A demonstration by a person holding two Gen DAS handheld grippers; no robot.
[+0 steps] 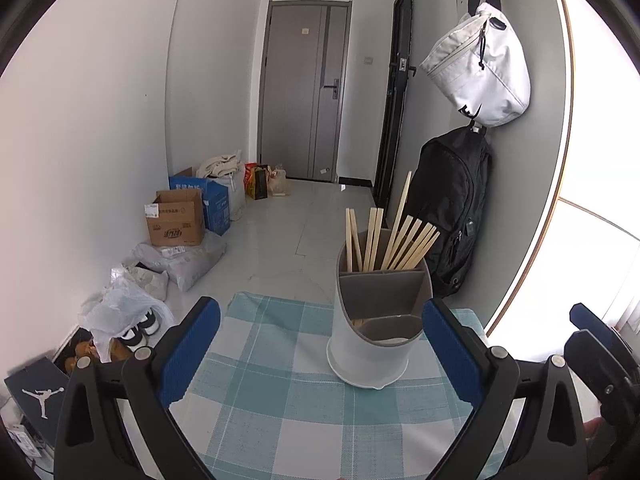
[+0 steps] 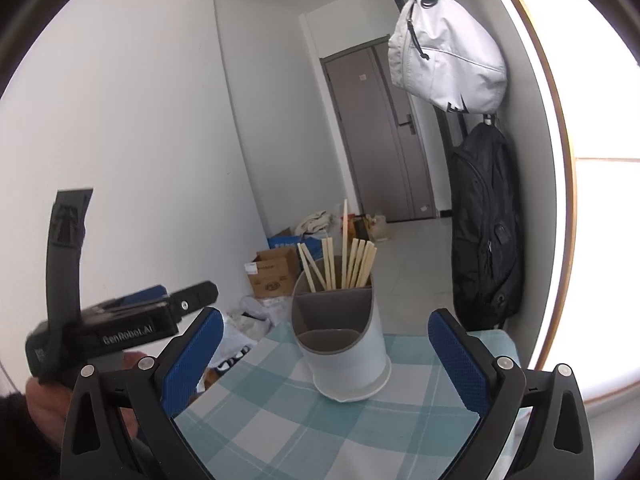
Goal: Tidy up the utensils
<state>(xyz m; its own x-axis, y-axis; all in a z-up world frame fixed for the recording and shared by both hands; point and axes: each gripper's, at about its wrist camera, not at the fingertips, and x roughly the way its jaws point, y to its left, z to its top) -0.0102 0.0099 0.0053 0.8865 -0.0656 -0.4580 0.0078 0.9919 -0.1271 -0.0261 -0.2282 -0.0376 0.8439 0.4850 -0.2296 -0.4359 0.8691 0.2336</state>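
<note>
A white utensil holder [image 1: 370, 344] with grey inner dividers stands on a teal checked tablecloth [image 1: 280, 392]. Several wooden chopsticks [image 1: 394, 242] stand upright in its back compartment. It also shows in the right wrist view [image 2: 346, 354] with the chopsticks [image 2: 344, 264]. My left gripper [image 1: 320, 352] is open and empty, with the holder between its blue pads and a little ahead. My right gripper [image 2: 326, 364] is open and empty, just in front of the holder. The left gripper's body [image 2: 132, 324] shows at the left of the right wrist view.
A black backpack [image 1: 452, 208] and a white bag [image 1: 480, 68] hang on the wall at the right. Cardboard boxes [image 1: 176, 220], plastic bags and shoes [image 1: 136, 332] lie on the floor at the left. A grey door [image 1: 304, 92] is at the far end.
</note>
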